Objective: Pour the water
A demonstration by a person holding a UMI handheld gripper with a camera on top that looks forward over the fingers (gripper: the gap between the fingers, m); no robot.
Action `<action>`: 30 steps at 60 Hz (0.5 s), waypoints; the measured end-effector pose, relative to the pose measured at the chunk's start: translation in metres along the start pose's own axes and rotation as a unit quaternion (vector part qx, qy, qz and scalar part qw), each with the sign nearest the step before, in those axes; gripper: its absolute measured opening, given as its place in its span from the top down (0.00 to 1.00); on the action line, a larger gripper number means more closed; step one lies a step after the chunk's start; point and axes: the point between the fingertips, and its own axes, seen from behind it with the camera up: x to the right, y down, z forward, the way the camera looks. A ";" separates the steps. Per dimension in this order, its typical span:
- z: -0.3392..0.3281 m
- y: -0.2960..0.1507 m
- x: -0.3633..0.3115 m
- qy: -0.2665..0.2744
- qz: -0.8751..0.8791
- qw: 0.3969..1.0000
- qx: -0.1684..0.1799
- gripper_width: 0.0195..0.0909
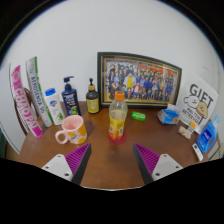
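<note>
Your gripper (112,163) is spread wide and holding nothing. The orange-capped bottle (118,117) stands upright dead ahead of it, beyond the fingertips. The pink mug (73,130) sits just left of that bottle.

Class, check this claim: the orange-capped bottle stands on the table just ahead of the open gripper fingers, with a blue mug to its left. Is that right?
Not quite. The mug is pink, not blue, as the gripper view shows. The rest holds: the orange-capped bottle stands on the table just ahead of the open gripper, with the mug to its left.
</note>
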 end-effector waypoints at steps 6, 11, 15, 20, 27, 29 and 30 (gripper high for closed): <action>-0.065 0.007 -0.012 0.015 0.001 1.000 0.000 0.08; -0.113 0.017 -0.023 0.026 0.002 1.000 0.000 0.08; -0.143 0.025 -0.029 0.030 0.003 1.000 0.003 0.07; -0.171 0.034 -0.036 0.038 0.000 0.999 0.004 0.08; -0.194 0.048 -0.037 0.042 0.007 0.999 0.001 0.08; -0.198 0.050 -0.035 0.048 0.004 0.999 0.003 0.08; -0.200 0.051 -0.034 0.050 0.003 0.999 0.004 0.07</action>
